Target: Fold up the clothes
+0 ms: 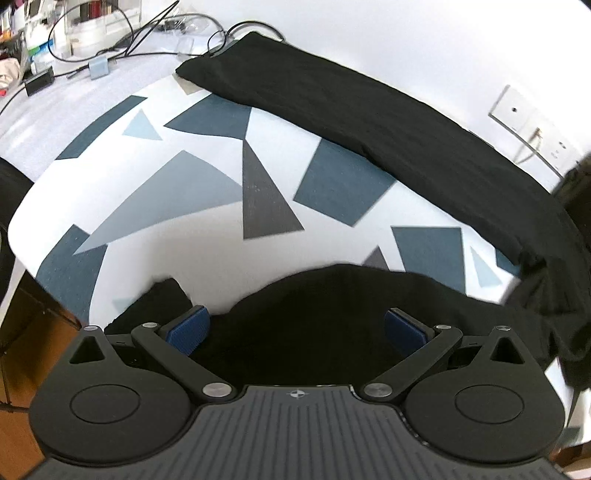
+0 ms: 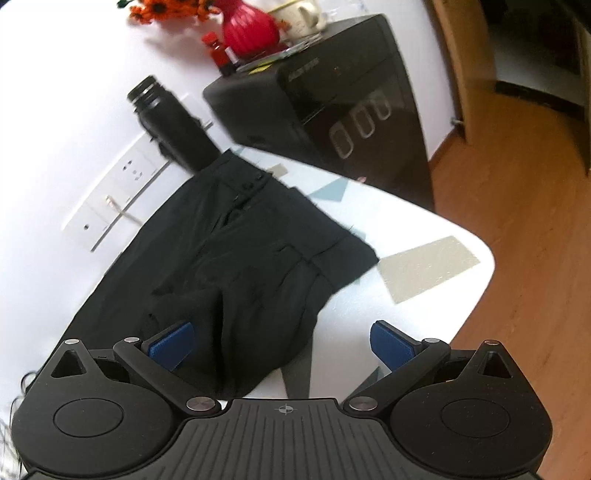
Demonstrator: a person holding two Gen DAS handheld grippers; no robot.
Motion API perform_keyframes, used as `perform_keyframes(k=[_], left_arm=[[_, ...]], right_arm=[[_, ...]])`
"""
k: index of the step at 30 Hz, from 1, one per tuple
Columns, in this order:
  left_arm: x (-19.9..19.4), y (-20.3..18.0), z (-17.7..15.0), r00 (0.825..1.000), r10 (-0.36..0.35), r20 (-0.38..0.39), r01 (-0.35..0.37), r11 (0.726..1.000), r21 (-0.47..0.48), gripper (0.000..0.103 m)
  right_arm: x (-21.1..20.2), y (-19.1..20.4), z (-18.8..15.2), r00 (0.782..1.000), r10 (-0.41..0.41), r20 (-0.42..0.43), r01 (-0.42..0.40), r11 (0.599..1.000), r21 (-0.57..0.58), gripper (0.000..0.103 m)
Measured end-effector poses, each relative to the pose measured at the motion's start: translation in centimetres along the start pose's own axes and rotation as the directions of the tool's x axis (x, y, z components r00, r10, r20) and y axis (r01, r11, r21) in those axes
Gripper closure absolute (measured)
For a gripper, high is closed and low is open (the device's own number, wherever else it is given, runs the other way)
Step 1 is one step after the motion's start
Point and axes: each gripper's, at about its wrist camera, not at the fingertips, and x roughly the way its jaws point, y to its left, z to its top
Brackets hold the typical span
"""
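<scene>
A white table (image 1: pixel 207 229) printed with blue and grey triangles and quadrilaterals is filling most of the left wrist view, and its rounded corner (image 2: pixel 461 258) is showing against a wooden floor (image 2: pixel 524 229) in the right wrist view. A pair of black trousers (image 2: pixel 229 258) is lying spread across that table, the waistband with its buttons pointing toward the far wall and one long leg (image 1: pixel 369 125) stretching along the table's far edge in the left wrist view. A black cabinet (image 2: pixel 332 110) is standing beyond the table's end, carrying a red vase (image 2: pixel 249 31) with orange flowers, and a dark bottle (image 2: pixel 173 125) is standing just beside the waistband. White wall sockets (image 2: pixel 122 192) are sitting behind the trousers, and cables (image 1: pixel 122 33) are trailing over the far surface at the left. The left gripper (image 1: pixel 297 328) is hanging with its blue pads spread wide, black cloth lying between and below them, not pinched. The right gripper (image 2: pixel 282 347) is likewise gaping wide, its left pad over the crumpled trouser fabric and its right pad over bare table, gripping nothing.
</scene>
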Motion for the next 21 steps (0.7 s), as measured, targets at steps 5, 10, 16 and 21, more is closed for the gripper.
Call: perform_keyframes(k=[5,10,16,21], left_arm=[[-1.4,-3.4,-2.2,0.998,-0.051,0.028,0.044,0.975,0.216,0.000],[0.8,-5.9,-3.8,0.992,0.127,0.023,-0.125,0.904,0.409,0.000],[2.5,-4.8,-3.5,0.993,0.111,-0.044,-0.090,0.937,0.336,0.000],[2.9,-4.3,-2.8,0.997,0.061,-0.052,-0.043,0.955,0.295,0.016]], right_arm=[[0.6,0.8,-0.4,0.999,0.024,-0.037,-0.025,0.999,-0.035,0.001],[0.9,1.4,-0.3,0.997,0.047,-0.063,-0.048,0.999,-0.009,0.001],[0.9,2.1,0.3,0.998,0.034,-0.062,-0.035,0.999,-0.025,0.001],[1.2,2.3,0.1,0.997,0.026,-0.072,-0.027,1.000,-0.001,0.001]])
